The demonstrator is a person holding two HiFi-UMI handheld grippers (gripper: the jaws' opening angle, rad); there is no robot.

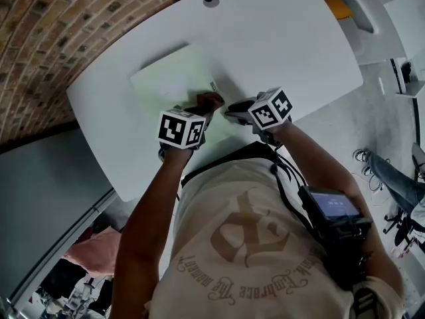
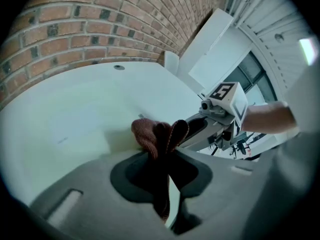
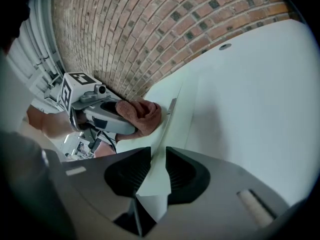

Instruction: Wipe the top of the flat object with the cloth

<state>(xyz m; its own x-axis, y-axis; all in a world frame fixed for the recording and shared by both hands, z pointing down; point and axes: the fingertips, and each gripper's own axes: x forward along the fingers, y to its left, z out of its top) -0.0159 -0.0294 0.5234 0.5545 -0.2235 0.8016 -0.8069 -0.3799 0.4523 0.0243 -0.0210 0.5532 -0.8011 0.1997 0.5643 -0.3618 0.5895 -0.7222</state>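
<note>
A pale green flat board (image 1: 174, 77) lies on the white table (image 1: 285, 38). My left gripper (image 1: 202, 108) is shut on a reddish-brown cloth (image 1: 207, 101), which rests bunched at the board's near edge. In the left gripper view the cloth (image 2: 155, 136) sticks out from between the jaws of the left gripper (image 2: 167, 156). My right gripper (image 1: 229, 111) is close beside it on the right. In the right gripper view the right gripper (image 3: 157, 171) has its jaws closed on the thin edge of the board (image 3: 175, 119), with the cloth (image 3: 142, 115) just beyond.
A brick wall (image 1: 53, 32) runs along the table's far left side. A round grommet (image 1: 211, 0) sits in the far part of the tabletop. A white chair with an orange patch (image 1: 339, 5) stands at the back right. Someone's legs (image 1: 388, 175) are on the floor to the right.
</note>
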